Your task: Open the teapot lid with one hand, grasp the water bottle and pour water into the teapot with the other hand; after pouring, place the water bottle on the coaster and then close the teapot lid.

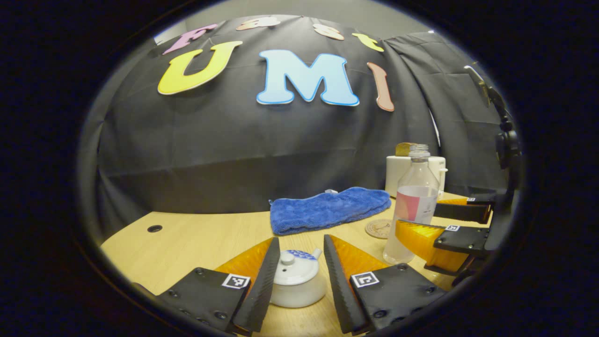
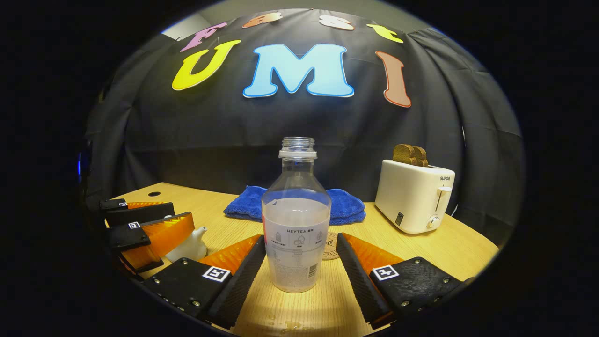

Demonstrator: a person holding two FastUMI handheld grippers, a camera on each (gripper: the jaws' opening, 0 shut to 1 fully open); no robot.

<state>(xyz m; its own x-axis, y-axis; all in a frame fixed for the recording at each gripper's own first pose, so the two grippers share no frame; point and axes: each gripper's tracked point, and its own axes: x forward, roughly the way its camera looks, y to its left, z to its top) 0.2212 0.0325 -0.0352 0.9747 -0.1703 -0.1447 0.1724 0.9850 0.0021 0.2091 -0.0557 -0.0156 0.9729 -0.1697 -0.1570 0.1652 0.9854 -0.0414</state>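
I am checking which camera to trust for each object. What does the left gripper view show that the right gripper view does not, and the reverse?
Left gripper view: the white ceramic teapot's lid, with its round knob, sits closed between the open fingers of the left gripper.

Right gripper view: the white toaster's side lever and dial, brown toast in its slot, and water drops on the wood.

Both: the clear uncapped plastic water bottle, the folded blue towel, the round coaster, the wooden table. The right gripper is open around the bottle.
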